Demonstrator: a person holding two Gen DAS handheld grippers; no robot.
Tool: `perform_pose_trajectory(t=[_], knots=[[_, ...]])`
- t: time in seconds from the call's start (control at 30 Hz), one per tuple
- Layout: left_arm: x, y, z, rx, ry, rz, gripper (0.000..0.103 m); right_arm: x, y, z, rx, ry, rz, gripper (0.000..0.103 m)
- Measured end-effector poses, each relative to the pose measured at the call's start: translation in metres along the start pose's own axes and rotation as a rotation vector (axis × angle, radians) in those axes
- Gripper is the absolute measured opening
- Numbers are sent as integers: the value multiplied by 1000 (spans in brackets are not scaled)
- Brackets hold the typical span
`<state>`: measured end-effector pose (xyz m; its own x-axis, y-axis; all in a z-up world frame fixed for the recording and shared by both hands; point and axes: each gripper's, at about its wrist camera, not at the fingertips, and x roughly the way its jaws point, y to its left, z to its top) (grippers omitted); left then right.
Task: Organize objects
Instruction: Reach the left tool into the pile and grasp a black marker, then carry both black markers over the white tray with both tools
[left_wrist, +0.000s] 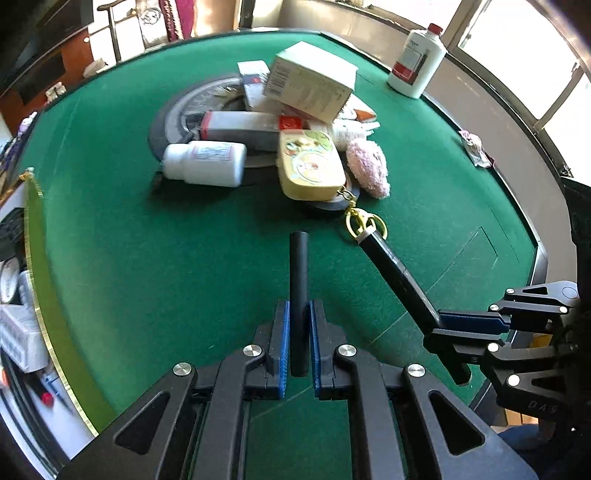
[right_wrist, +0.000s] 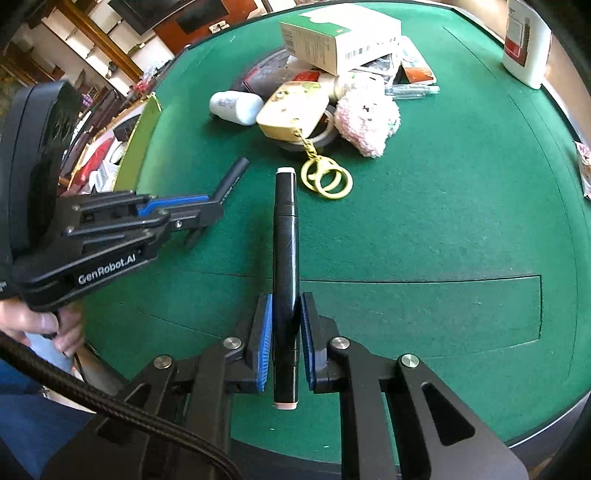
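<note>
I clamp the cap (left_wrist: 298, 295) tight in my left gripper (left_wrist: 298, 347) and the marker (right_wrist: 285, 258) in my right gripper (right_wrist: 286, 343), both lifted clear of the table (right_wrist: 443, 240), probably for recapping.

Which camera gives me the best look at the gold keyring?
The right wrist view. The keyring lies in the open on the green table, both rings and the chain to the yellow tin clear. In the left wrist view the keyring is partly covered by the black marker.
</note>
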<state>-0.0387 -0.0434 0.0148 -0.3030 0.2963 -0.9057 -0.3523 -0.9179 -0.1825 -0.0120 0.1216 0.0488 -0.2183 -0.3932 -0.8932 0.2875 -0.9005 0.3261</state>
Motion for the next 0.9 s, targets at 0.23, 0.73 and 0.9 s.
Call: perform_pose_trajectory(t=[0.23, 0.73, 0.9], knots=[[-19, 0, 16, -12, -73, 64, 8, 7, 35, 7, -29, -12, 33, 13], [-108, 72, -37, -100, -197, 194, 8, 16, 132, 25, -188, -15, 105, 13], [-124, 95, -52, -135, -221, 224, 8, 22, 164, 29, -241, -5, 131, 13]])
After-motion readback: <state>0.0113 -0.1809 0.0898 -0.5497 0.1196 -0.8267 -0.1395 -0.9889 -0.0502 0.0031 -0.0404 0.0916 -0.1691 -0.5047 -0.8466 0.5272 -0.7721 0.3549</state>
